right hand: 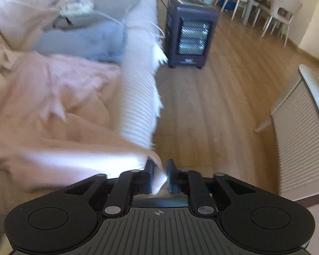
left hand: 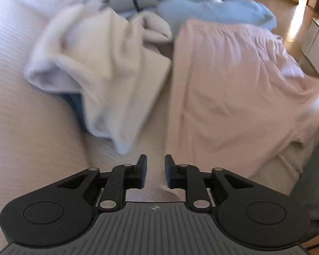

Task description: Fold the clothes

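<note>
Pink garment (left hand: 229, 85) spreads across the frame's right half; the right gripper (right hand: 160, 175) pinches its edge, while the left gripper (left hand: 155, 171) hovers spread, empty. Keep that edge taut when folding.

Both cameras look forward from low over the bed (left hand: 21, 127), each past its own claw. The left view faces across the bed, close above it. The right view sits at the bed's edge, facing the heater (right hand: 190, 36). Both share the pink garment (left hand: 234, 80) (blurred).
</note>
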A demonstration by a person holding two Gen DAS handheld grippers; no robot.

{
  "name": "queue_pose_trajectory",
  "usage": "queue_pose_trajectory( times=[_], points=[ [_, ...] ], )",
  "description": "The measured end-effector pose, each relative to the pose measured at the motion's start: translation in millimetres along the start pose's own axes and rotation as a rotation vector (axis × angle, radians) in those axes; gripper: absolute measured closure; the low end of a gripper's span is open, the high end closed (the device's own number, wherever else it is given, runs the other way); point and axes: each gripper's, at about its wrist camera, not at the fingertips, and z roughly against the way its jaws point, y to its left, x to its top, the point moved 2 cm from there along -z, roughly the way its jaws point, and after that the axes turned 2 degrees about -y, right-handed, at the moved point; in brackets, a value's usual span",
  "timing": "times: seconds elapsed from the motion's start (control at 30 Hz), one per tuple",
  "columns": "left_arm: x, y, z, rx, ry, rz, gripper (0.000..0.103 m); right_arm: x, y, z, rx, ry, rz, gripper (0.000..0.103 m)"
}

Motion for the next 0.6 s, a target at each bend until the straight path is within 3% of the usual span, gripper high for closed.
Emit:
queue_pose_trajectory(
  times=[0.03,0.07,0.2,0.33,0.43,0.6],
  points=[
    [-1,-3,-2,-0.005,0.003,-0.002,0.060,-1,-4,-5,-0.020,0.006,-0.006,0.076],
    [-2,-5,-3,-0.005,0.005,-0.007,0.055,-1,-7,-9,-0.040,0.012,-0.011,0.074],
    [5,-15,-6,-0.015,-0.012,-0.037,0.049,-4,-10,-3,-0.031,0.006,-0.009,0.063],
    [31,-33,-12,-0.028,-0.062,-0.098,0.032,-1,-2,1,0.016,-0.018,-0.009,0.060],
    [56,-48,-20,-0.053,-0.103,-0.151,0.031,2,4,-1,0.061,-0.021,-0.022,0.060],
    [117,-55,-34,-0.113,-0.219,-0.143,0.030,27,15,-13,0.144,-0.095,-0.006,0.060]
  ],
)
